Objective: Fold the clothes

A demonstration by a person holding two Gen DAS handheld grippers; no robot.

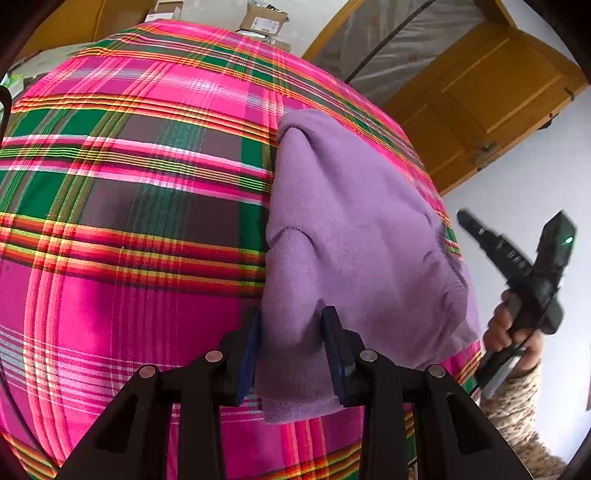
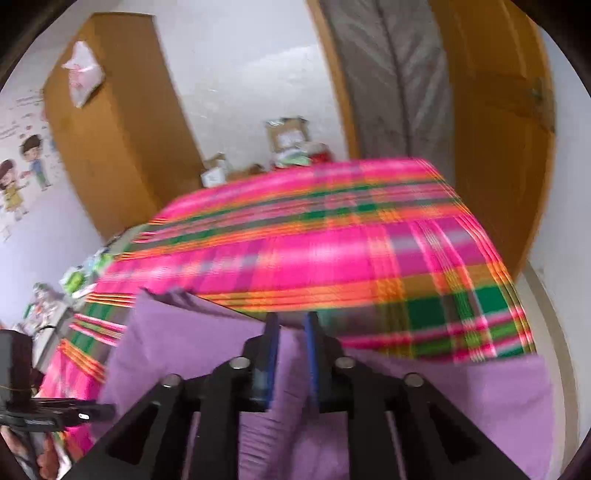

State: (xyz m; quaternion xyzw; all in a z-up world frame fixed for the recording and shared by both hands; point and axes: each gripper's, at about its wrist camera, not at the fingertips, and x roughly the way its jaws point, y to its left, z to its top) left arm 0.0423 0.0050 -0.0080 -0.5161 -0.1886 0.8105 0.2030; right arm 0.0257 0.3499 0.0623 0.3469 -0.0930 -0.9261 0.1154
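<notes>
Purple fleece garment [image 1: 354,236] is the landmark: it lies bunched on the plaid bedspread [image 1: 129,184], toward the bed's right edge in the left wrist view. Left gripper [image 1: 291,332] sits at the garment's near end, jaws partly apart with a fold of fleece filling the gap; both blue pads look pressed into the cloth, so I read it as a hold on that edge. Right of the garment, off the bed edge, a hand [image 1: 513,332] in a knitted sleeve carries the right gripper [image 1: 517,258], clear of the fabric from this angle. Beyond the garment: wooden door [image 1: 480,92], cardboard boxes [image 1: 262,22] past the bed's far end. Right wrist view is motion-blurred. Right gripper [image 2: 291,321] hangs over the garment [image 2: 461,398], which fills the lower frame; jaws narrowly apart, purple showing in the gap. Can't tell whether that's cloth pinched or just cloth lying below, so no call on what it holds. Plaid cloth runs beyond the garment; wardrobe [image 2: 110,129] and wall stickers [image 2: 22,173] left of it. Step, my read: mid-fold, left pinning one edge while right gets a new hold. Next move needs right to get a firm pinch on a free edge, then both carry it across evenly so the layers don't slip.
</notes>
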